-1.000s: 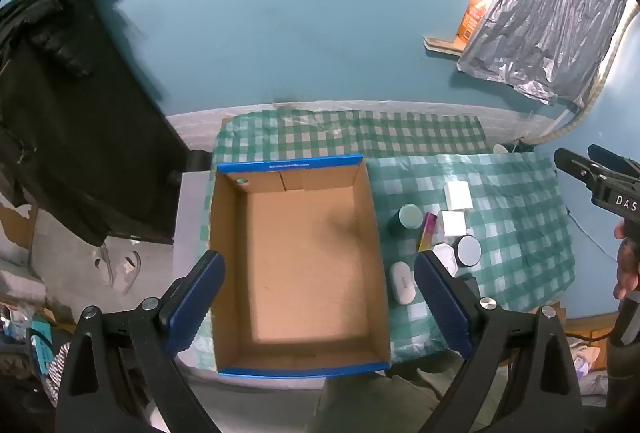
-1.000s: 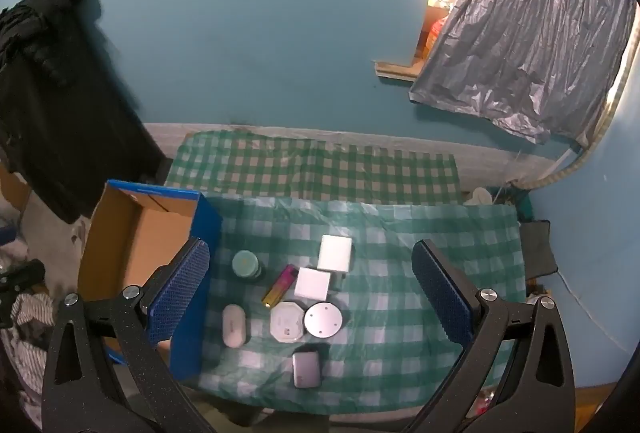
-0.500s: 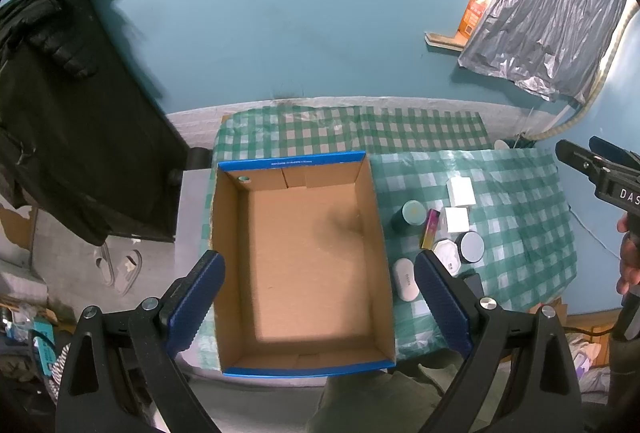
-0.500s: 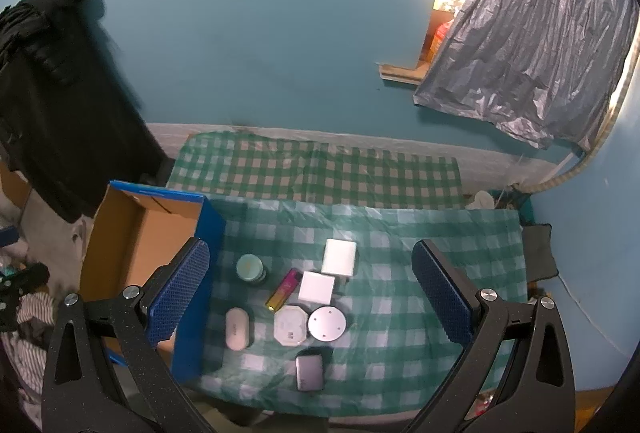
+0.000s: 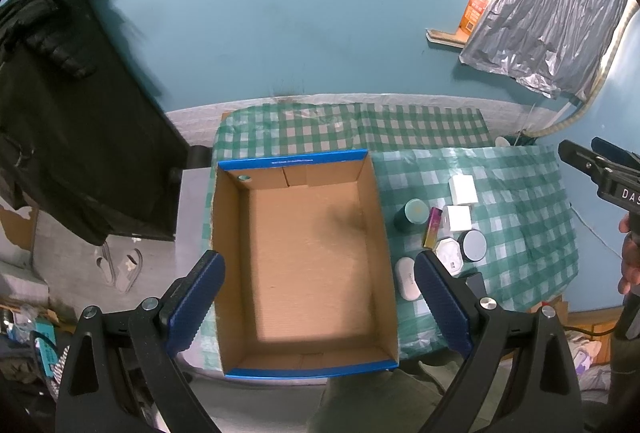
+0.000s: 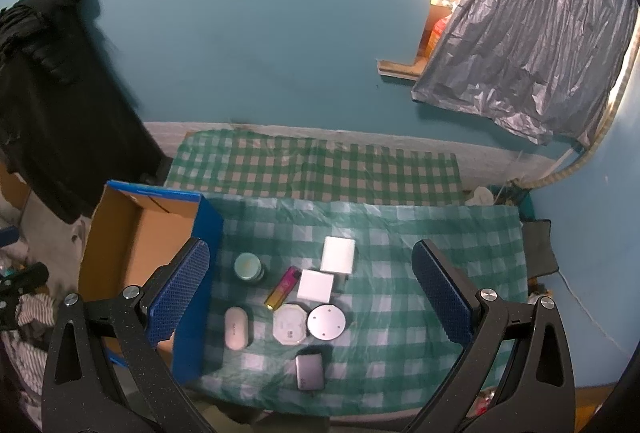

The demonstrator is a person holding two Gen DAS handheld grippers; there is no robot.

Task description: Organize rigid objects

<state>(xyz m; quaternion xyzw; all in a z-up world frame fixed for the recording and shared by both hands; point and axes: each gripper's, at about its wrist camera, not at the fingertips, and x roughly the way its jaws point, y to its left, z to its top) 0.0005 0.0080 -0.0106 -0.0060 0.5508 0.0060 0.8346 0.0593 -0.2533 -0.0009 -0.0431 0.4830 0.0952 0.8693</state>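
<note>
An empty cardboard box [image 5: 306, 257] with blue rims sits on the green checked cloth; its blue side wall [image 6: 202, 273] shows in the right wrist view. Right of it lie a teal jar [image 6: 248, 267], a pink-yellow lighter [image 6: 283, 287], two white boxes [image 6: 338, 253] [image 6: 316, 285], a white oval case [image 6: 236, 327], an octagonal white tin [image 6: 290, 323], a round silver disc [image 6: 326, 323] and a grey case [image 6: 309, 371]. My left gripper [image 5: 318, 301] hangs open high above the box. My right gripper [image 6: 310, 303] hangs open high above the small items.
A teal wall stands behind the table. A black garment [image 5: 60, 105] hangs at the left. A silver sheet [image 6: 532, 41] covers a window at the right. Slippers [image 5: 120, 267] and clutter lie on the floor at the left. A hand [image 5: 630, 253] holds the other gripper at the right edge.
Both views have drifted slightly; the box and items sit a little lower and nearer in the right wrist view. Nothing was taken hold of or moved on the table.
</note>
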